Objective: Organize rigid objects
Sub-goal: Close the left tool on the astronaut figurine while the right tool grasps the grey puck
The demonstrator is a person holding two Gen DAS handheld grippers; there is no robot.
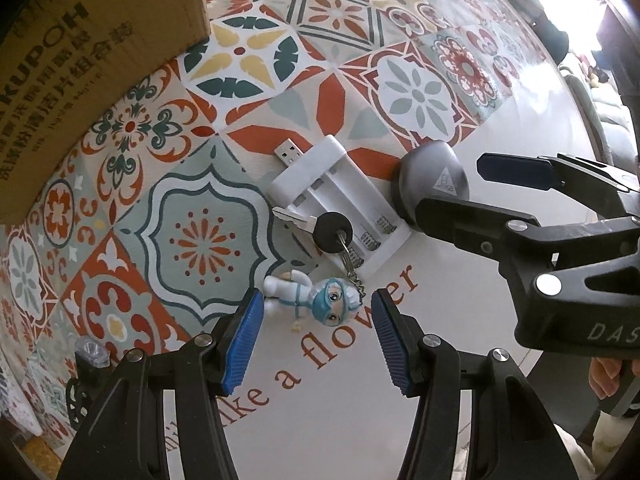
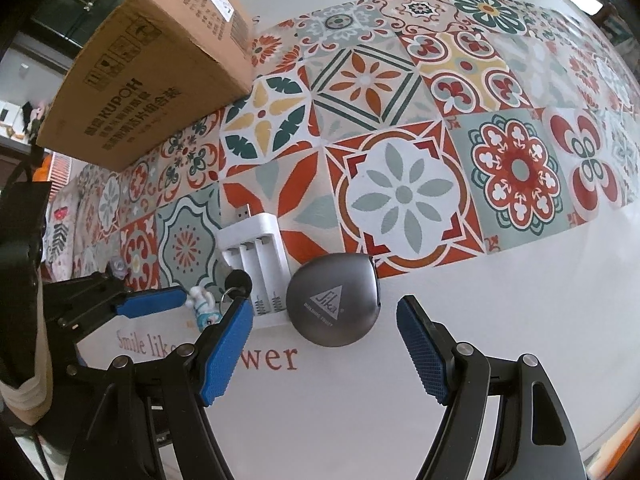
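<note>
A white USB battery charger (image 1: 340, 200) lies on the patterned tablecloth; it also shows in the right wrist view (image 2: 256, 264). A black-headed key (image 1: 330, 230) rests on it, chained to a small white-and-blue figurine (image 1: 316, 300) (image 2: 204, 306). A grey round Sika tape measure (image 1: 432, 180) (image 2: 334, 300) sits right of the charger. My left gripper (image 1: 318, 340) is open, its blue pads flanking the figurine. My right gripper (image 2: 324, 350) is open just in front of the tape measure; it shows from the side in the left wrist view (image 1: 472, 188).
A brown cardboard box (image 1: 92, 60) (image 2: 148, 64) stands at the back left on the tablecloth (image 2: 404, 196). A small clear-topped black object (image 1: 90, 354) lies at the left near the table edge. Red lettering is printed on the white part of the cloth.
</note>
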